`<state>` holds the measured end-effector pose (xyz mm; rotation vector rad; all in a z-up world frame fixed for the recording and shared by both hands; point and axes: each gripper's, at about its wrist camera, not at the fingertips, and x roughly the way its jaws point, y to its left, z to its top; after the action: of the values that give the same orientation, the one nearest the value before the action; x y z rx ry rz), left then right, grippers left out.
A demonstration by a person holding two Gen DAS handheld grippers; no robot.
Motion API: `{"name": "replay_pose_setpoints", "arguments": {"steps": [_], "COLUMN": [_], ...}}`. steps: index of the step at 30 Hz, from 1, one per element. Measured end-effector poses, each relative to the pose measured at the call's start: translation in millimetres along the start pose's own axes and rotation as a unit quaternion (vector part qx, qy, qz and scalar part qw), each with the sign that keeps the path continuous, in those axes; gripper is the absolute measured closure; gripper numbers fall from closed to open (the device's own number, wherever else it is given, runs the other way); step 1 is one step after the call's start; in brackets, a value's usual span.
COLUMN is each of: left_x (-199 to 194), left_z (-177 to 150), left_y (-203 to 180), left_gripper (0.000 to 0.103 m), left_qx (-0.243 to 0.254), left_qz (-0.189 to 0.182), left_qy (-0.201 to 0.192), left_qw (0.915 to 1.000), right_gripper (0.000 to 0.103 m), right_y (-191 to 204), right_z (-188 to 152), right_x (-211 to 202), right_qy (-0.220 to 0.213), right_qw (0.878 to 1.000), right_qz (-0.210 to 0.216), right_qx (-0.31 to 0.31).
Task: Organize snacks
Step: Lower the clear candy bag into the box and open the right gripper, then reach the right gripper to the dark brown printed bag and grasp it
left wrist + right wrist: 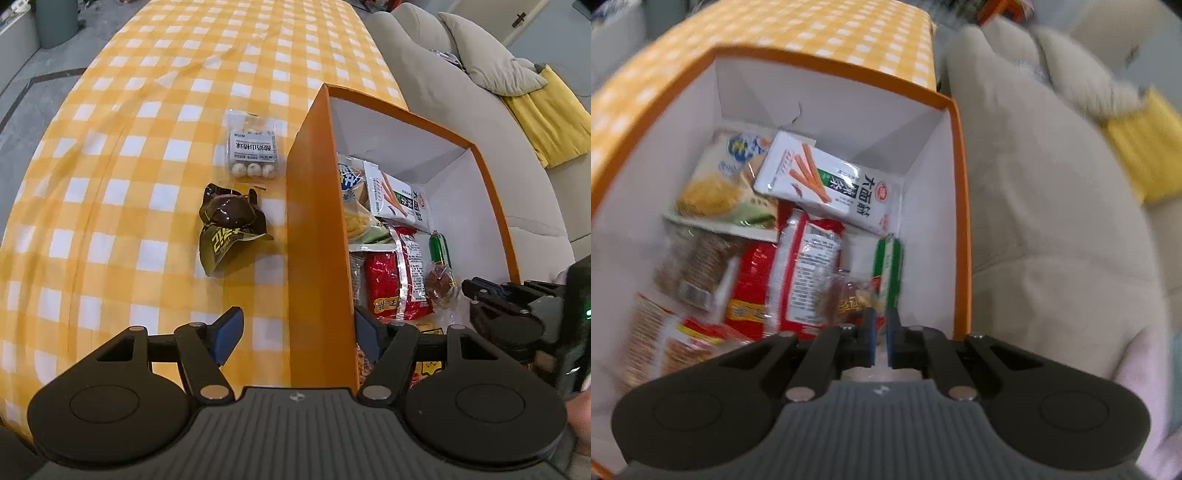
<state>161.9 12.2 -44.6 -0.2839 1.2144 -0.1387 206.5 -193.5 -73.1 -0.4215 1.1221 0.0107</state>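
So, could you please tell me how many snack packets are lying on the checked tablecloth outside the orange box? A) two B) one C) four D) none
A: the left wrist view shows only the dark brown packet and the clear packet of white balls on the tablecloth, both to the left of the orange box.

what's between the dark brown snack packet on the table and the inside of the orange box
The orange box's tall near wall stands between the dark brown packet and the inside. The left gripper straddles that wall, open. The packet must go up over the rim.
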Motion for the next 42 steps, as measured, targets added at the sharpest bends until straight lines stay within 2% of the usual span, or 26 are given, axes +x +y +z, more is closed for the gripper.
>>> {"name": "replay_pose_setpoints", "arguments": {"steps": [6, 11, 17, 22, 28, 31, 33, 37, 39, 42], "left_x": [-4.0, -14.6, -26.1, -48.9, -75.8, -83.3, -86.0, -85.8, -83.6, -82.1], "left_z": [0.6, 0.2, -2.4, -5.5, -9.9, -12.9, -15.5, -17.2, -16.2, -15.6], "left_y": [1.4, -4.0, -7.9, -14.4, -14.3, -11.4, -9.0, -0.8, 6.0, 16.5], "left_gripper": [0.025, 0.025, 0.025, 0.025, 0.025, 0.025, 0.025, 0.025, 0.025, 0.025], "left_qx": [-0.009, -0.002, 0.001, 0.007, 0.007, 0.007, 0.007, 0.000, -0.009, -0.018], "left_qz": [-0.004, 0.007, 0.014, 0.031, 0.042, 0.051, 0.058, 0.082, 0.085, 0.088], "left_qy": [-0.002, -0.017, -0.026, -0.056, -0.086, -0.095, -0.099, -0.101, -0.095, -0.085], "left_qw": [0.9999, 0.9998, 0.9995, 0.9979, 0.9953, 0.9942, 0.9934, 0.9915, 0.9918, 0.9923], "right_gripper": [0.101, 0.102, 0.103, 0.103, 0.099, 0.093, 0.093, 0.091, 0.087, 0.086], "right_y": [18.1, 24.2, 22.6, 6.0, -4.6, -5.6, -5.1, -5.4, -2.0, 3.9], "right_z": [0.5, -2.4, -1.3, -0.6, -2.0, -4.4, -6.8, -9.9, -11.4, -12.4], "right_x": [10.6, 15.9, 15.6, -8.7, -48.7, -62.8, -71.0, -81.9, -88.4, -97.5], "right_qy": [0.001, -0.011, -0.007, -0.056, -0.110, -0.124, -0.133, -0.144, -0.150, -0.158], "right_qw": [0.996, 0.992, 0.996, 0.998, 0.990, 0.987, 0.985, 0.980, 0.978, 0.974], "right_qz": [-0.062, -0.069, -0.032, 0.017, 0.081, 0.098, 0.103, 0.124, 0.136, 0.153], "right_qx": [-0.059, -0.102, -0.078, -0.024, 0.024, 0.033, 0.036, 0.051, 0.053, 0.050]}}
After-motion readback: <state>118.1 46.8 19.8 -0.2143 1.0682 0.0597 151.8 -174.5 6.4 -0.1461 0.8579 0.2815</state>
